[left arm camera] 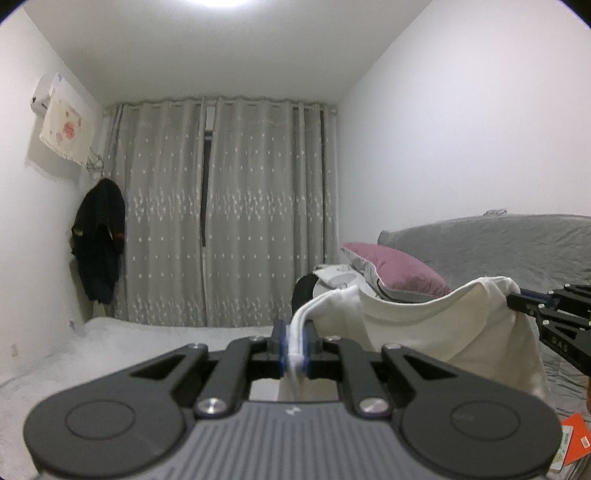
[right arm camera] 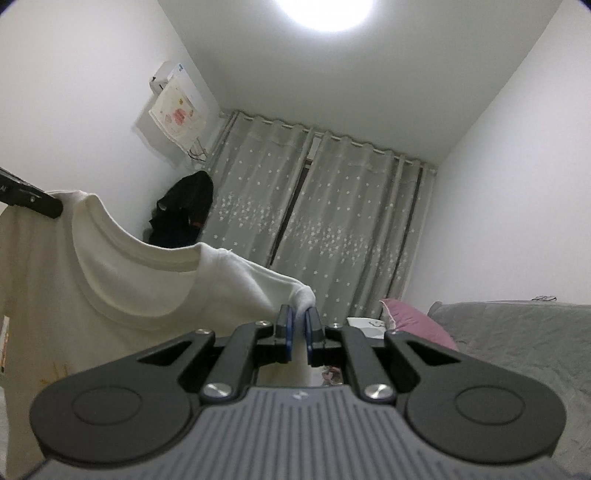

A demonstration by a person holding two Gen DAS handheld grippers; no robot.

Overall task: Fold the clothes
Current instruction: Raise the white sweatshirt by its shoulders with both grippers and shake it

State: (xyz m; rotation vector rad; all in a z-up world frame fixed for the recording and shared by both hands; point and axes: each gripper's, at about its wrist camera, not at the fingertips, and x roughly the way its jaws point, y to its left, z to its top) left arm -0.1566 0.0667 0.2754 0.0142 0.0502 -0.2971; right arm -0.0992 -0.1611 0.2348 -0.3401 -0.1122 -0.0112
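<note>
White shirt (left arm camera: 424, 325), cream-toned, hangs stretched in the air btwn two grippers, one shoulder pinched in each. Left gripper (left arm camera: 294, 349) has its blue-padded fingers (left arm camera: 282, 347) closed tight on a bunched fold of the shirt's shoulder; fabric sticks out ahead of the tips & trails back btwn them. Right gripper (right arm camera: 300, 332) grips the other shoulder near its tips, fingers (right arm camera: 287, 334) nearly together w/ a thin wedge of cloth btwn the pads. Neckline sags in a curve btwn the two grips; shirt body drops down below them. In the left view the right gripper shows off to the right of the fingers, at the shirt's far corner; in the right view the left gripper's black tip enters from the left, at the opposite corner.

Beyond the fingers: bed (left arm camera: 517, 251) w/ grey quilted cover to the right, pink pillow (left arm camera: 399, 269) on it. Straight ahead, grey curtains (left arm camera: 229, 221) w/ small white pattern, drawn almost shut. Left of the fingers, dark clothing (left arm camera: 99, 240) hangs on the white wall; higher up, wall AC unit (left arm camera: 46, 92) w/ a pale printed cloth (left arm camera: 64, 133) draped below. Ceiling light (right arm camera: 325, 11) glares overhead.
</note>
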